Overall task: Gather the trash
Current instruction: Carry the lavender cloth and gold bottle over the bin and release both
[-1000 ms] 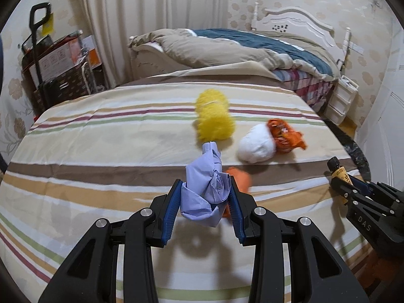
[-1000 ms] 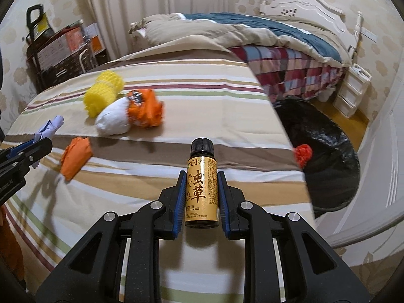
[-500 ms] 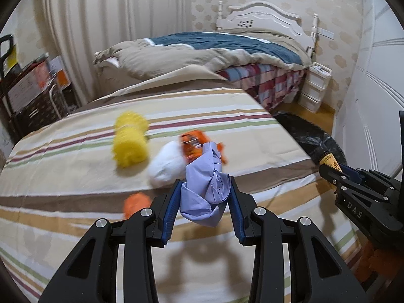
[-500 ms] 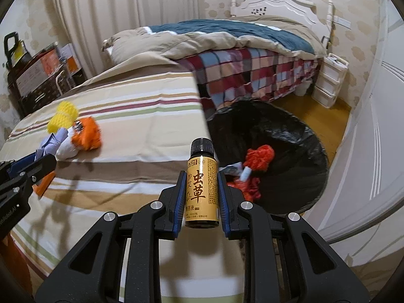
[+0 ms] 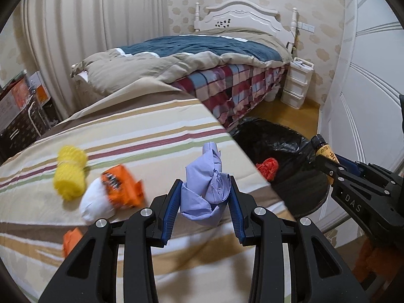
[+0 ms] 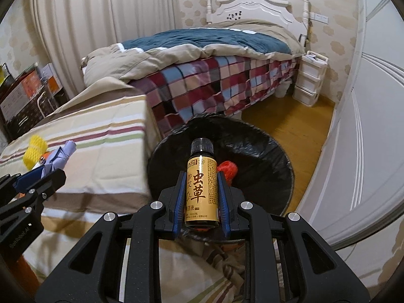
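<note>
Striped table (image 5: pixel 141 126) edge, black bin (image 6: pixel 262 149) beside (bottle (image 6: pixel 201 192) above)

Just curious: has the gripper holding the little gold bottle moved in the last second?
Yes. The right gripper and bottle swung rightward off the striped bed, over the black bin.

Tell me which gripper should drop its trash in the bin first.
Right. The right gripper holds the bottle in front of the open black bin, while the left gripper with the purple wad is over the striped bed.
</note>
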The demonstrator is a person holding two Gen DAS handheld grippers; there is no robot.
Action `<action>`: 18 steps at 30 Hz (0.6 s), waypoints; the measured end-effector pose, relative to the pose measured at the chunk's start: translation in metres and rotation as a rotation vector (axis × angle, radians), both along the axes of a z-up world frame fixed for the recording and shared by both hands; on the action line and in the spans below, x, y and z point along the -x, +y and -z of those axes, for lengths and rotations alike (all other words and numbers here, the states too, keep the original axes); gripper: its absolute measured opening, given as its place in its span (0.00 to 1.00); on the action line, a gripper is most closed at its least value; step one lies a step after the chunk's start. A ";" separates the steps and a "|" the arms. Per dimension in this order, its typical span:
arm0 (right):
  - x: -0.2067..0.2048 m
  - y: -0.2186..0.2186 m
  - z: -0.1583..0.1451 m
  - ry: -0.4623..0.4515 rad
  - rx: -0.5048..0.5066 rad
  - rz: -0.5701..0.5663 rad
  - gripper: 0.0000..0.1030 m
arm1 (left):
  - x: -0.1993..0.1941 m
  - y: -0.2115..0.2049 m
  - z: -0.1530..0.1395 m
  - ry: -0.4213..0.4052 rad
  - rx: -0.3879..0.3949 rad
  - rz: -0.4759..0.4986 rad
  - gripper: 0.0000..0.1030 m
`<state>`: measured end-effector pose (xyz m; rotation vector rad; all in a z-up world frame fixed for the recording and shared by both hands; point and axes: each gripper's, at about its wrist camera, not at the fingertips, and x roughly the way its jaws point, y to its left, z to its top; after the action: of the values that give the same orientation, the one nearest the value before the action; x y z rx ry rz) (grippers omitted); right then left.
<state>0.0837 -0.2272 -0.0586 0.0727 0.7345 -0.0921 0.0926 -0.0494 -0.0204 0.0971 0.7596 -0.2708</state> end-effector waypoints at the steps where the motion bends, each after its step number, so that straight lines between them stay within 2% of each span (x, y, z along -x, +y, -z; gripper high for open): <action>1: -0.003 -0.005 0.000 0.001 -0.005 0.006 0.22 | -0.003 -0.005 0.001 0.003 -0.002 0.004 0.37; 18: -0.034 -0.043 0.021 0.036 -0.048 0.065 0.22 | -0.036 -0.064 0.016 0.023 -0.044 0.051 0.37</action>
<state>0.1177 -0.2705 -0.0800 0.1406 0.7705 -0.1378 0.1290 -0.1138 -0.0368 0.1554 0.7863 -0.3045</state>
